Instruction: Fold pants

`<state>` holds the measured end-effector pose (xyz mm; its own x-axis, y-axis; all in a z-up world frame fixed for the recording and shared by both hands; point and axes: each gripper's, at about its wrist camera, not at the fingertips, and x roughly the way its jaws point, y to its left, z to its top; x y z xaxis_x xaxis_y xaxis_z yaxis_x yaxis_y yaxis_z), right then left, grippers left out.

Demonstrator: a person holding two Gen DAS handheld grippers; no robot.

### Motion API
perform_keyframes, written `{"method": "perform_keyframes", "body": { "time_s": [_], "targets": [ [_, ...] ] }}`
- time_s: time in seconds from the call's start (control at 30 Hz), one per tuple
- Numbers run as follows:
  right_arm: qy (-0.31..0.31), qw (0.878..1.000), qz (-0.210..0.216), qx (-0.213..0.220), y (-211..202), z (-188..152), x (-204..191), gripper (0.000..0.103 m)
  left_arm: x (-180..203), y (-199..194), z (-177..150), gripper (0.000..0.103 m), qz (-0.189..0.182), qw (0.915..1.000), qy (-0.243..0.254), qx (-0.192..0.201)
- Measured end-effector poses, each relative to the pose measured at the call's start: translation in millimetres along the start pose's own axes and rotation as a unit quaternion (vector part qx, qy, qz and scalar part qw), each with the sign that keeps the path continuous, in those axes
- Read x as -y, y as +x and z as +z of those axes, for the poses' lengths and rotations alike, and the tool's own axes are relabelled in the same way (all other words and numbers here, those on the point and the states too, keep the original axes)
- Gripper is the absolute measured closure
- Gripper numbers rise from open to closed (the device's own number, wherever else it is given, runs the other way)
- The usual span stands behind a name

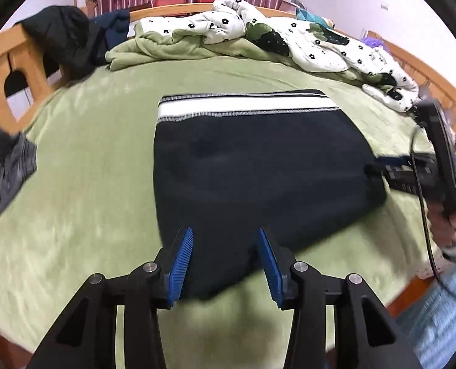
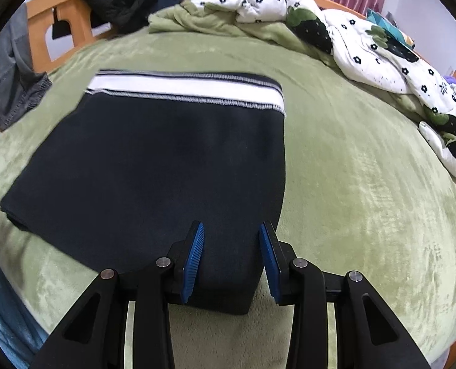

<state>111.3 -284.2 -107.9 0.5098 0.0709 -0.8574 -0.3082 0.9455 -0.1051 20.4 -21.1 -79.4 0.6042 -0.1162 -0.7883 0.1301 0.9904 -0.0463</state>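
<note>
A green blanket (image 2: pixel 351 169) covers the bed; a flowered white quilt (image 2: pixel 366 49) lies bunched along its far edge, dark clothes (image 1: pixel 62 37) draped on the wooden bedframe (image 1: pixel 0 61)

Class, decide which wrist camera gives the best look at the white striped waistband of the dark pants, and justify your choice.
The left wrist view: the waistband runs level, sharp, both ends visible on the pants. The right wrist view shows the waistband too, but slanted and blurred.
</note>
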Motion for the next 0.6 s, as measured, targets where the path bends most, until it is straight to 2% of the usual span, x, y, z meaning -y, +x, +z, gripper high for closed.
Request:
{"method": "perform_keyframes", "body": {
  "time_s": [0.17,0.23,0.4,0.6],
  "targets": [
    [-0.002,1.0,0.001,0.004,1.8,-8.7,1.6,0.061,-0.3,43.6,-14.4,0.059,0.001,0.9985,-0.031,-0.044],
    [0.011,1.0,0.013,-0.001,2.6,-10.6,8.2,0.058,0.8,41.7,-16.7,0.059,0.002,0.9991,-0.029,-0.031],
    [0.038,0.999,0.035,-0.012,6.7,-12.2,20.8,0.053,1.4,42.1,-16.0,0.056,-0.003,0.999,-0.031,-0.033],
    [0.025,0.999,0.021,-0.01,7.7,-12.0,12.4,0.053,2.1,41.4,-16.7,0.056,0.003,0.9993,-0.022,-0.03]
  ]
}}
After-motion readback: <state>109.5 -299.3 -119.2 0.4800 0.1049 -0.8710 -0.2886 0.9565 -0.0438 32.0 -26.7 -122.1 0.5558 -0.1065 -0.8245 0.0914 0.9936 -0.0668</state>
